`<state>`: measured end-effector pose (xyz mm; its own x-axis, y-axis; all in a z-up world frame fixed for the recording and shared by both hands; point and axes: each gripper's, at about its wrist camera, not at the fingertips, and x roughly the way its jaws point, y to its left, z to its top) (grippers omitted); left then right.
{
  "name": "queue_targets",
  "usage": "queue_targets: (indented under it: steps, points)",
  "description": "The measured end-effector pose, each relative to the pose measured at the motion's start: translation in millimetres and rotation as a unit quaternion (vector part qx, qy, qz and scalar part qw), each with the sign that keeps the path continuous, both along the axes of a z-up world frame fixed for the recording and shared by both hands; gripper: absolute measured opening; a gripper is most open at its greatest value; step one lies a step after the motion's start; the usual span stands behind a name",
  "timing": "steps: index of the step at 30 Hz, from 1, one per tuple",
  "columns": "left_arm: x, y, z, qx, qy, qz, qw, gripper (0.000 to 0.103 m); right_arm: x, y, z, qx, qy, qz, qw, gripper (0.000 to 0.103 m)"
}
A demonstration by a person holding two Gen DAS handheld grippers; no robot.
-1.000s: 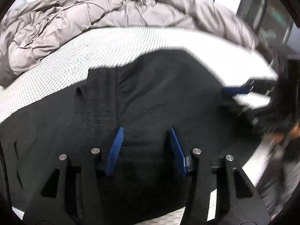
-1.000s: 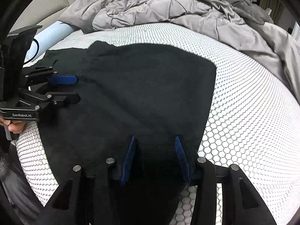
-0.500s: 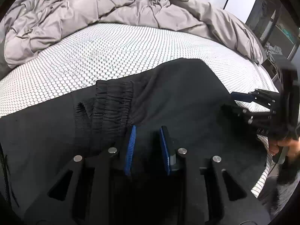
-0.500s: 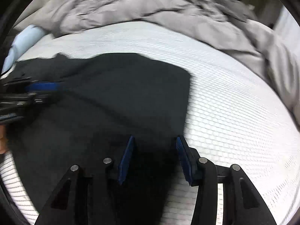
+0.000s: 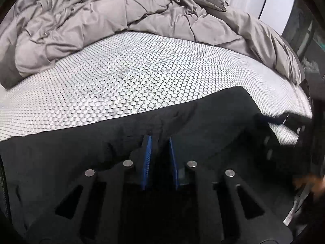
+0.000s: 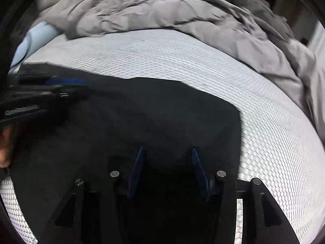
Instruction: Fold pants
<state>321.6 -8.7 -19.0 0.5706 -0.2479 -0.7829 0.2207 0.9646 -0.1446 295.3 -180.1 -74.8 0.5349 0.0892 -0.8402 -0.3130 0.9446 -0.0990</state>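
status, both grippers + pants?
Left gripper shut on pants. Right gripper open over them. Pants flat on mattress. Duvet clear behind.

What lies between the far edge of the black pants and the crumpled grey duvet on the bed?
Only bare honeycomb-patterned mattress cover separates the pants from the duvet; both wrist views show it.

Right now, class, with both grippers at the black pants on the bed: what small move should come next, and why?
Probably close the right gripper on the black fabric pants. Its jaws stand wide apart over the cloth, while the left gripper already pinches a bunched fold above the white honeycomb-patterned mattress. Both need a hold before folding.
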Motion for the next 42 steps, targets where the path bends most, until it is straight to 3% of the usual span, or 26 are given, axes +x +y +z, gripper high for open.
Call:
queue_targets:
  steps: [2,3,5,8,10,12,14,17,19,20,24,27,29,32,33,35,40,42]
  points:
    - [-3.1,2.5,4.0,0.020,-0.006,0.010,0.9997,0.018,1.4,-19.6,4.3,-0.023,-0.006,-0.043,0.999,0.050]
    - [-5.0,4.5,9.2,0.013,-0.010,0.012,0.9998,0.018,2.9,-25.7,5.7,-0.031,-0.009,-0.063,0.997,0.050]
    - [-16.7,6.9,23.1,-0.015,-0.028,0.011,0.9994,0.020,-3.3,-35.7,14.8,0.002,-0.018,-0.079,0.997,0.050]
    - [-15.1,-5.0,34.0,-0.039,-0.043,-0.003,0.9983,0.035,-5.5,-28.0,33.9,0.086,-0.043,-0.053,0.994,0.050]
    - [-5.3,-16.7,25.7,-0.028,-0.032,-0.010,0.9990,0.036,5.0,-10.0,33.7,0.109,-0.043,-0.030,0.993,0.051]
    - [7.2,-20.9,4.8,-0.007,-0.003,0.001,1.0000,0.035,21.1,9.1,16.8,0.123,-0.012,-0.006,0.992,0.056]
    - [8.7,-12.4,-5.3,-0.028,0.009,-0.002,0.9996,0.030,29.5,16.6,-2.2,0.083,0.010,-0.021,0.996,0.055]
    - [-2.4,1.0,2.1,-0.027,0.012,-0.008,0.9995,0.030,32.1,3.0,-4.1,0.008,-0.013,-0.071,0.997,0.055]
    - [-18.6,15.8,5.7,0.012,0.008,0.018,0.9997,0.031,30.5,-11.2,-3.4,-0.060,-0.037,-0.120,0.990,0.065]
    - [-27.9,24.9,6.9,0.020,0.006,0.027,0.9994,0.032,27.7,-21.4,-0.3,-0.051,-0.040,-0.135,0.989,0.066]
    - [-79.6,63.2,22.1,-0.026,-0.011,0.056,0.9980,0.033,-1.3,-31.5,32.0,0.017,-0.060,-0.109,0.992,0.063]
    - [-118.6,55.9,29.2,-0.028,-0.032,0.019,0.9989,0.040,-48.0,-3.3,49.5,0.067,-0.064,-0.008,0.996,0.065]
    - [-139.1,42.1,21.3,-0.028,-0.028,-0.011,0.9992,0.052,-70.5,22.2,39.2,0.082,-0.030,0.063,0.994,0.066]
    - [-154.1,24.0,-6.4,0.005,0.007,-0.043,0.9991,0.053,-90.0,49.9,15.2,0.077,0.015,0.116,0.990,0.066]
    - [-156.0,21.6,-13.5,0.023,0.014,-0.042,0.9988,0.053,-93.9,55.6,6.8,0.060,0.020,0.124,0.990,0.066]
    - [-163.9,25.0,-23.2,0.049,0.017,-0.038,0.9979,0.066,-101.2,58.1,-4.1,0.022,0.016,0.127,0.991,0.066]
    - [-189.4,70.1,-7.9,-0.021,0.032,-0.014,0.9992,0.067,-107.6,12.9,2.1,-0.040,-0.016,0.081,0.996,0.072]
    - [-204.6,96.5,7.3,-0.020,0.017,0.034,0.9991,0.068,-109.5,-8.0,9.0,-0.020,-0.025,0.057,0.998,0.072]
